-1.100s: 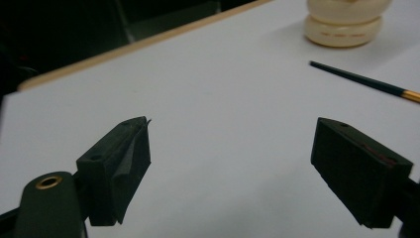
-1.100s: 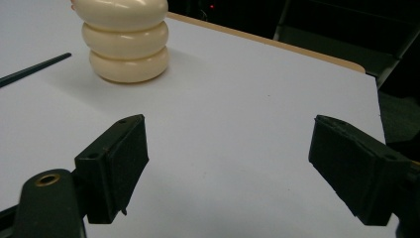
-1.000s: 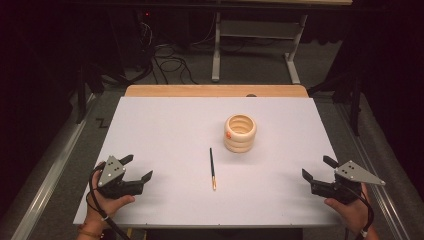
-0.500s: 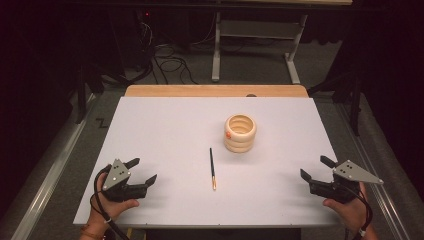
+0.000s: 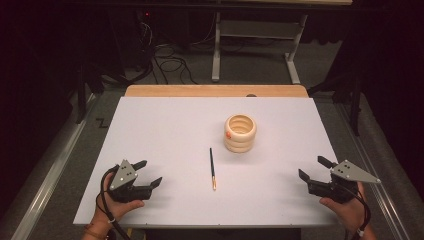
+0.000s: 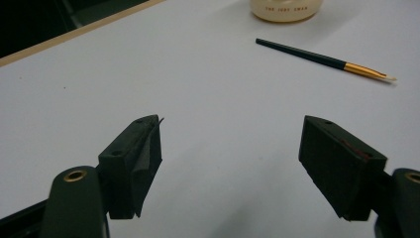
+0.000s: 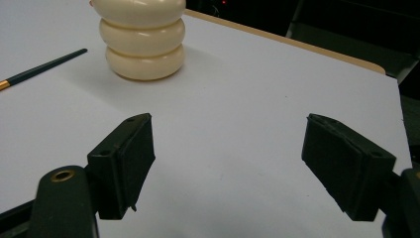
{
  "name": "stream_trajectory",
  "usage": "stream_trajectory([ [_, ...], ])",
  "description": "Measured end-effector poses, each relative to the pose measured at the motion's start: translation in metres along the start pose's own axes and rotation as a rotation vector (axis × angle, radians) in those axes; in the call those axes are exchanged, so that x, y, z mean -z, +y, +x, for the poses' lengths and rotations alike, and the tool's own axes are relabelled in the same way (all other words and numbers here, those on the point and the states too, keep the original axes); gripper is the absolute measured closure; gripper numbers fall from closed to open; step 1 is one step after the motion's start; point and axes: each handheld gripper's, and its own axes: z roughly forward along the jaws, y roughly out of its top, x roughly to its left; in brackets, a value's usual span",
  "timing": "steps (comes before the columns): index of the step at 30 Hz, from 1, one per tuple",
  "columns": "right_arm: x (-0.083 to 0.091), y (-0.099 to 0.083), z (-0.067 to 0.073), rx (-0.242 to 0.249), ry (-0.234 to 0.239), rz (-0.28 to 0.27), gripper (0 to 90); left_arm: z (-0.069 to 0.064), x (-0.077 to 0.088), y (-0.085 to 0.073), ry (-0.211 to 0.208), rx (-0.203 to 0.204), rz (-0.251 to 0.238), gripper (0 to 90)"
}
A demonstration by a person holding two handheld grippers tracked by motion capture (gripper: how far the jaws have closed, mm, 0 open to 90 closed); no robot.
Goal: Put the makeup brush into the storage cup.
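A cream ribbed pot (image 5: 240, 132) shaped like three stacked rings stands right of the table's middle. A thin dark brush (image 5: 212, 167) with a gold ferrule lies in front of it, tip toward me. My left gripper (image 5: 150, 172) hovers at the front left, open, its jaws having just closed a little with nothing between them. In the left gripper view the brush (image 6: 317, 58) and pot (image 6: 286, 7) lie ahead of the left gripper (image 6: 230, 148). My right gripper (image 5: 311, 167) sits at the front right, open and empty, its jaws also narrowed slightly. Beyond the right gripper (image 7: 225, 148) stand the pot (image 7: 143, 42) and the brush (image 7: 42, 67).
The white tabletop (image 5: 165, 130) has a wooden strip (image 5: 215, 91) along its far edge. Beyond lie a dark floor with cables (image 5: 170, 62) and a metal desk frame (image 5: 255, 35). Rails run along both sides of the table.
The left gripper has shifted a little to the right along the front edge. The right gripper, pot and brush have stayed put.
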Motion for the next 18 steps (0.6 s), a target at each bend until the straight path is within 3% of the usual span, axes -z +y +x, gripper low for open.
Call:
stream_trajectory([
  [7,-0.001,-0.001,-0.001,0.009,0.007,0.003,21.4,0.000,-0.003,0.003,-0.018,-0.012,0.010,27.9],
  [12,-0.002,-0.001,-0.001,0.004,0.010,0.009,21.4,0.001,-0.008,0.005,-0.046,-0.037,0.037,30.6],
  [13,-0.002,-0.002,-0.001,0.008,0.010,0.012,21.4,0.000,-0.012,0.008,-0.050,-0.058,0.054,31.1],
  [18,-0.003,-0.002,-0.001,0.003,0.011,0.019,21.5,-0.002,-0.016,0.014,-0.058,-0.067,0.050,30.9],
])
